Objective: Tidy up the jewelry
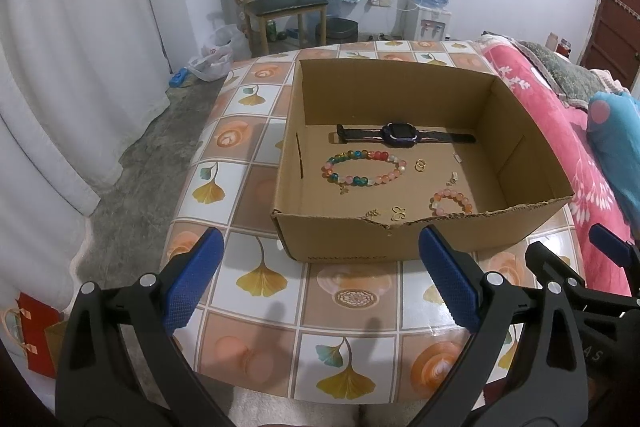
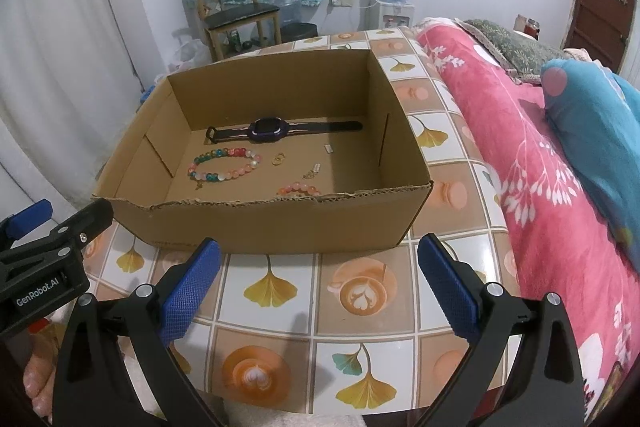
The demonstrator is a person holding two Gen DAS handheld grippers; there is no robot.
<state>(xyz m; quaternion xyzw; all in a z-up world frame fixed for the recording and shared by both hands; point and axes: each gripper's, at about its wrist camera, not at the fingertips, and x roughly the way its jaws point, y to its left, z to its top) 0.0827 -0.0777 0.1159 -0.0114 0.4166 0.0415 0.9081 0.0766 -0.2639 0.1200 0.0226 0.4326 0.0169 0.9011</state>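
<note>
An open cardboard box [image 1: 400, 243] [image 2: 280, 227] sits on the patterned table. Inside lie a dark watch [image 1: 394, 131] [image 2: 269, 127], a multicoloured bead bracelet [image 1: 362, 167] [image 2: 224, 165], a small pink bead bracelet [image 1: 452, 202] [image 2: 298, 189], gold rings [image 1: 420, 165] [image 2: 278, 159] and small gold charms [image 1: 396, 213]. My left gripper [image 1: 320, 281] hangs open over the table just in front of the box, holding nothing. My right gripper [image 2: 320, 279] is likewise open and empty before the box. The right gripper's fingers [image 1: 608, 239] show at the left wrist view's right edge.
The tile-and-leaf tablecloth [image 1: 256, 115] [image 2: 436, 131] covers the table. A bed with a pink blanket [image 2: 540, 167] and a blue pillow [image 2: 592, 107] borders the table's right side. A chair [image 1: 280, 3], water dispenser [image 1: 432, 3] and white curtain [image 1: 60, 67] stand beyond.
</note>
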